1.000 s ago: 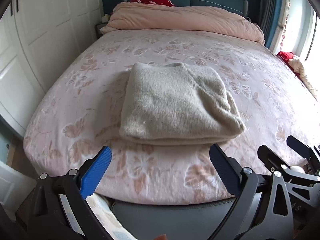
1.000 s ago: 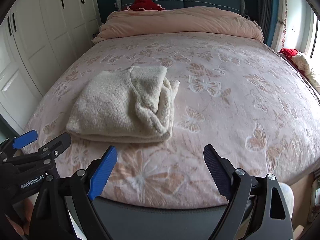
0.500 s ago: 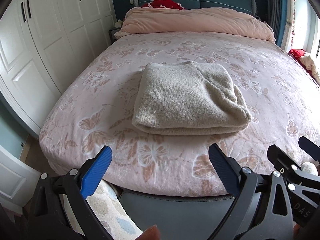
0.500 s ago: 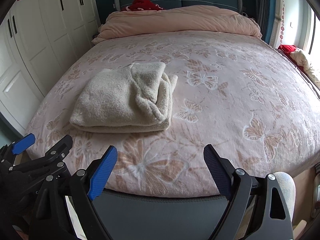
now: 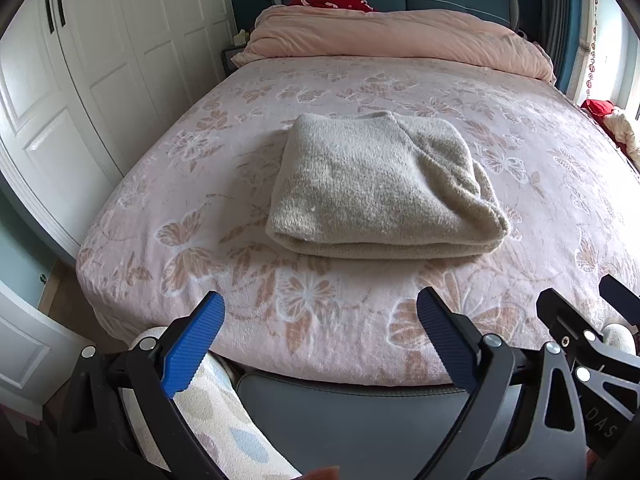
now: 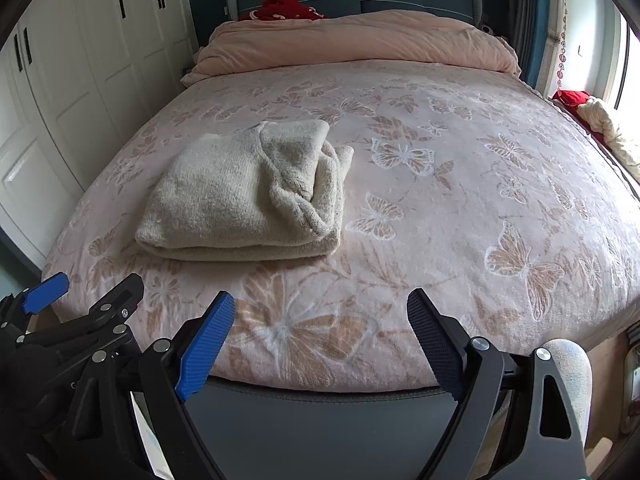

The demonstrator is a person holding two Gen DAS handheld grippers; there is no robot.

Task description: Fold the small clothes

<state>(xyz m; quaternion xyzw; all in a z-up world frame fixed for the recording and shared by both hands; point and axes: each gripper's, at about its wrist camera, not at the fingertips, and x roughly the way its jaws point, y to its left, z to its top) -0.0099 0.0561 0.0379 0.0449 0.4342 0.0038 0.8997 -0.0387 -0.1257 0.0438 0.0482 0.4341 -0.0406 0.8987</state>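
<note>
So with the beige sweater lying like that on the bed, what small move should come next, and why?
Probably none on the cloth: keep both grippers back. The beige sweater already lies as a compact folded stack on the pink bedspread. The left gripper and right gripper are open, empty and clear of it. At most, tuck in the bunched right edge.

A: What is the folded beige knitted sweater (image 5: 380,188) made of?

B: A fuzzy, woolly knit, matt, with a ribbed edge along the fold. It lies on the pink plush bedspread with butterfly print (image 5: 320,312), which looks like soft short-pile fleece with a faint sheen.

A: And the grippers?

B: The left gripper (image 5: 320,332) has matt black plastic arms, shiny metal rivets and ridged blue pads. The right gripper (image 6: 320,336) looks the same. The white wardrobe doors (image 5: 100,60) look smooth, painted, semi-gloss.
</note>
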